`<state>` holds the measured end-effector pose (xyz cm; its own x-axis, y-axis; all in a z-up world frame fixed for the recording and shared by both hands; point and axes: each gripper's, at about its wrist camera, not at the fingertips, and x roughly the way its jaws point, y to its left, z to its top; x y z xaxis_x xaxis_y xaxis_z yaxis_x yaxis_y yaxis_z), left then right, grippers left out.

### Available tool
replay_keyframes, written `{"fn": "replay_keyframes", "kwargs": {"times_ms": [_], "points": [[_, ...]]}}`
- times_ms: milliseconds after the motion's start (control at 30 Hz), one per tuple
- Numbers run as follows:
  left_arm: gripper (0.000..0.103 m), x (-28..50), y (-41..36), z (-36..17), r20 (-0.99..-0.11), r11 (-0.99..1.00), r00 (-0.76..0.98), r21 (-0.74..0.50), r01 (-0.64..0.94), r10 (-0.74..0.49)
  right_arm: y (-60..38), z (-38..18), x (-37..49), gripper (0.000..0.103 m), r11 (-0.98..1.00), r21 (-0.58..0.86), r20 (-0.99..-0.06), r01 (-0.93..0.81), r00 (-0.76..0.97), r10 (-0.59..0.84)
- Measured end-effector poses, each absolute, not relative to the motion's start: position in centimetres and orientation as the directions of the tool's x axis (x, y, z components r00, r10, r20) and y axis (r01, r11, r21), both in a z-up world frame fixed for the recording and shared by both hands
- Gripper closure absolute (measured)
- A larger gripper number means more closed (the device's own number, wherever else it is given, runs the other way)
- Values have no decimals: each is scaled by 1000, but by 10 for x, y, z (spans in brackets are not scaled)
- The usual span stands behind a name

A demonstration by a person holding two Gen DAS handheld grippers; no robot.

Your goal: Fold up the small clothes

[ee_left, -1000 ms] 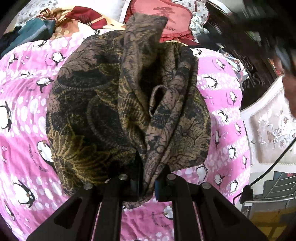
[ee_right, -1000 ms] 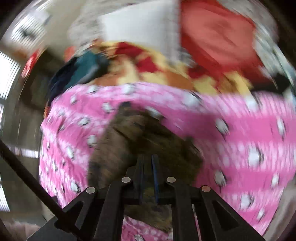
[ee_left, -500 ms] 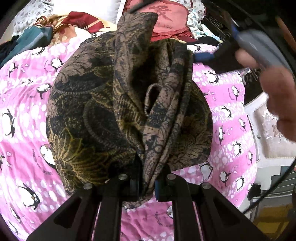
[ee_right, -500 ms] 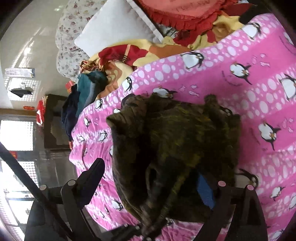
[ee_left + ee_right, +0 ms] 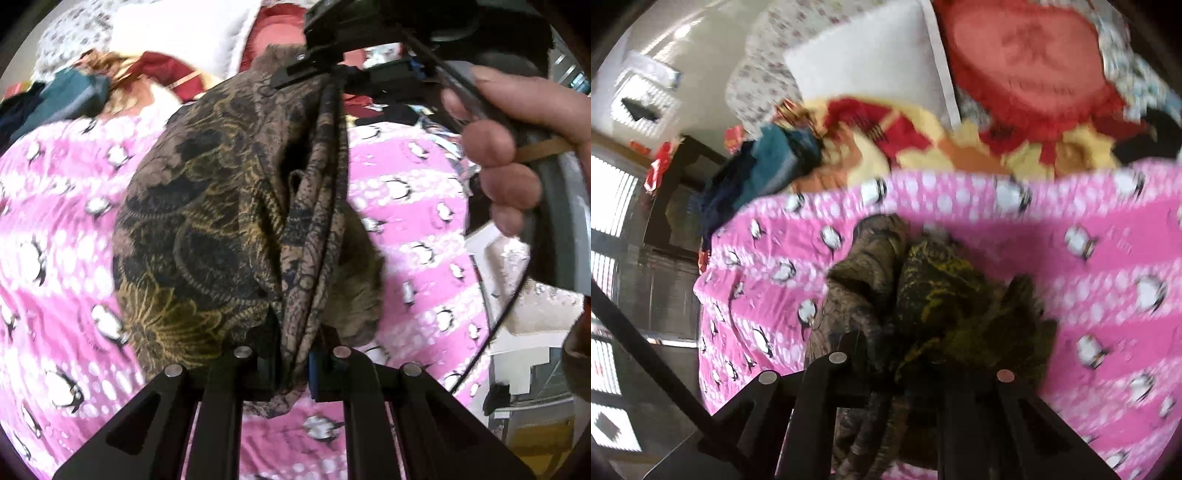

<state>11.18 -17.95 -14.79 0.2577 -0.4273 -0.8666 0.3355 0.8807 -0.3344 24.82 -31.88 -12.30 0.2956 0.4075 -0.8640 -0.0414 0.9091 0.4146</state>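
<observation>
Over the bed: your brown patterned cloth [image 5: 229,229] hangs bunched above the pink penguin sheet [image 5: 55,206].
Left gripper [image 5: 291,363]: clamped on its near edge.
Right gripper [image 5: 332,79]: jaws closing on the far edge.
Room: open sheet both sides; pillows [image 5: 871,62] beyond.

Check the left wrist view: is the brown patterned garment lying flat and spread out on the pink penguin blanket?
No, the brown patterned garment hangs bunched, pinched in the left gripper, above the pink penguin blanket.

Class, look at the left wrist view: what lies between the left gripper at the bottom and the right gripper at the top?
The brown patterned cloth spans it, bunched in the left gripper and pinched by the right gripper, above the pink penguin bedspread.
</observation>
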Motion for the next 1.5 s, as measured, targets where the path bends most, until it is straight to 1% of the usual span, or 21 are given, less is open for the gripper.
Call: {"fn": "replay_keyframes", "kwargs": {"times_ms": [133,167,267,333,400,500,567,633,667,767,867,933,967,1000,1033,1067,1100,1133,1200,1300,1500], "points": [[92,111,-216,-164,-882,870,222,-316,378,-416,-339,-144,255,90,946,323,-910,-25,266,318],[91,111,-223,-171,-888,868,200,-319,381,-414,-343,-157,256,90,965,259,-932,-27,257,257],[85,108,-237,-184,-897,855,139,-339,392,-420,-357,-200,258,90,973,231,-956,17,190,223],[65,104,-237,-179,-888,834,107,-371,408,-448,-370,-210,256,86,970,237,-957,51,185,224],[47,99,-229,-164,-863,797,85,-417,437,-499,-386,-200,247,69,966,240,-949,96,231,213],[38,93,-205,-140,-847,763,63,-441,472,-529,-412,-174,228,68,952,257,-937,164,282,204],[36,94,-179,-127,-851,775,91,-420,472,-517,-420,-157,210,67,930,317,-917,185,309,251],[33,104,-149,-119,-864,818,158,-372,438,-478,-413,-145,191,61,906,394,-887,153,323,330],[32,109,-138,-119,-871,838,187,-347,420,-455,-406,-142,184,57,895,426,-872,130,325,367],[32,125,-116,-133,-899,899,241,-273,343,-365,-372,-149,165,57,844,533,-814,50,301,496],[32,139,-104,-162,-915,922,227,-266,281,-333,-339,-165,157,57,848,530,-818,-17,252,517],[32,143,-106,-184,-936,936,200,-234,264,-290,-332,-177,148,59,891,453,-866,-38,219,450],[32,145,-107,-195,-944,938,172,-232,258,-281,-335,-183,141,60,935,353,-911,-39,214,353],[32,144,-107,-202,-949,940,152,-234,250,-276,-339,-190,136,68,954,297,-932,-35,207,298],[32,142,-106,-208,-953,941,135,-235,243,-273,-350,-198,129,71,969,246,-951,-12,190,244],[32,139,-105,-210,-954,941,127,-236,244,-272,-364,-203,124,69,969,246,-955,35,181,236],[32,136,-102,-208,-952,940,135,-237,246,-275,-374,-205,121,53,963,260,-952,71,184,244],[32,135,-99,-204,-948,939,150,-237,248,-279,-384,-203,118,50,963,250,-956,105,187,228],[32,134,-91,-196,-939,938,176,-250,239,-295,-398,-194,111,50,955,257,-952,151,208,223],[31,135,-83,-186,-928,937,197,-273,216,-316,-414,-178,109,50,883,419,-887,214,303,348],[30,148,-87,-193,-933,945,207,-253,207,-295,-388,-178,172,50,907,390,-882,160,349,317]]}}
